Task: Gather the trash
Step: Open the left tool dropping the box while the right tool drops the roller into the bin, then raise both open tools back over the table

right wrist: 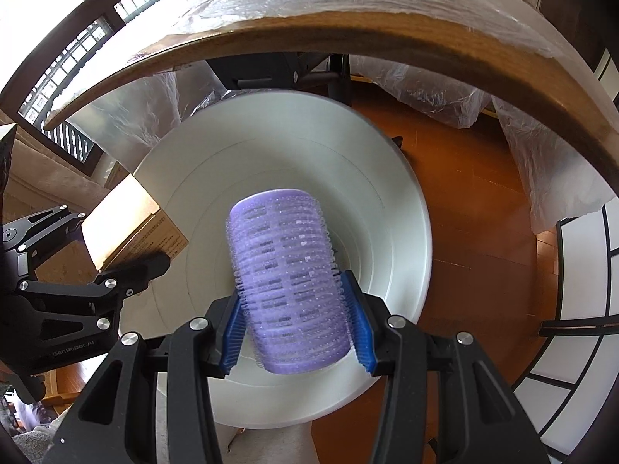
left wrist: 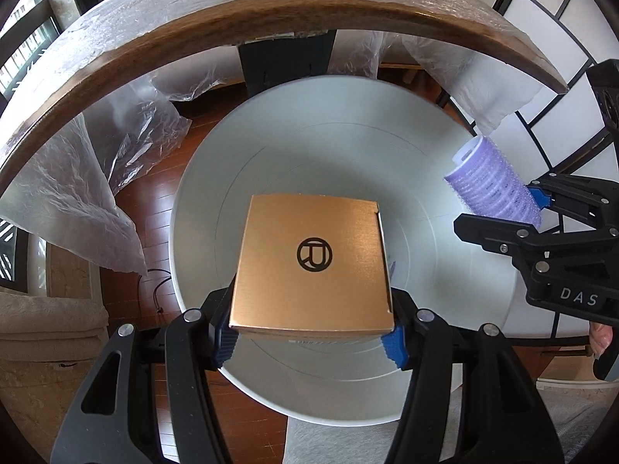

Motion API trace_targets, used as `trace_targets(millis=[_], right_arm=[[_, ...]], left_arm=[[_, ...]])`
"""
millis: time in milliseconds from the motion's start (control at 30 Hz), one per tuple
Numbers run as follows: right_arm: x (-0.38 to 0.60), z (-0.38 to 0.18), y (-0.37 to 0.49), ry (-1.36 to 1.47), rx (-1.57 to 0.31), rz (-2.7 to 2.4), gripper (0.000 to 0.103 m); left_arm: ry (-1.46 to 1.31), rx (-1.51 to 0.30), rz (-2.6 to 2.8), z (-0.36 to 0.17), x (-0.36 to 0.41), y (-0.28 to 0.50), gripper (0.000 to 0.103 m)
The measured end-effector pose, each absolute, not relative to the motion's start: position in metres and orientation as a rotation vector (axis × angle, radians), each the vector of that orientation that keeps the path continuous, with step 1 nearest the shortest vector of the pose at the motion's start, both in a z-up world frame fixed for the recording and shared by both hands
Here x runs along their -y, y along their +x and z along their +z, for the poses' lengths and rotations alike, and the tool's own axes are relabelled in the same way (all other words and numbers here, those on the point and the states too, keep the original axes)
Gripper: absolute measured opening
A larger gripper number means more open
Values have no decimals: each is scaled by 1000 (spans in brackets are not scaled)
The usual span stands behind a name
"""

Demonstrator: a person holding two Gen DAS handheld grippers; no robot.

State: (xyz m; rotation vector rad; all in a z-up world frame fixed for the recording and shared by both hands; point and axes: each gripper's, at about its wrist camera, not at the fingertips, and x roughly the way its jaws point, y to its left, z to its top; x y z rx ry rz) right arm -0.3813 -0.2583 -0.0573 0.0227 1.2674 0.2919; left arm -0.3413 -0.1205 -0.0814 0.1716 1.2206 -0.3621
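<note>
A reddish-brown wooden floor [right wrist: 476, 201] runs under a wooden table [left wrist: 216, 27] whose top is wrapped in clear plastic sheeting [left wrist: 127, 143] that hangs off its near edge in crumpled folds. Dark-framed windows [right wrist: 65, 73] let in bright daylight at the left. A white paper screen with dark lattice [left wrist: 557, 50] stands at the right, and a beige upholstered seat [left wrist: 42, 332] sits at lower left.

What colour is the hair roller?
Light purple hair roller, clearest in the right wrist view.
</note>
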Motion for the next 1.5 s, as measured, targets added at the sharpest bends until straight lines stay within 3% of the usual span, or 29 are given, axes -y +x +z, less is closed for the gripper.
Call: trace_targets(millis=[500, 533, 567, 633, 833, 967, 1067, 1133, 1500], right_arm=[[258, -61, -382, 24, -1274, 277, 47], [259, -59, -382, 28, -1271, 269, 52], [260, -57, -383, 33, -1263, 258, 69], [265, -50, -386, 62, -1232, 252, 78], [273, -27, -390, 91, -1177, 236, 80], [281, 7, -395, 94, -1077, 210, 90], [287, 40, -393, 70, -973, 180, 96], [292, 61, -387, 74, -910, 167, 98], [298, 130, -279, 127, -795, 163, 99]], left_arm=[[170, -1226, -362, -87, 118, -337, 60], [167, -1213, -363, -86, 116, -337, 61], [168, -1204, -361, -85, 115, -337, 68], [170, -1180, -340, -81, 112, -338, 86], [162, -1139, -339, -67, 108, -342, 86], [123, -1074, -352, -39, 105, -347, 87], [112, -971, -341, -9, 103, -353, 101], [121, -893, -311, 11, 103, -352, 101], [254, -753, -329, 56, 104, -279, 101]])
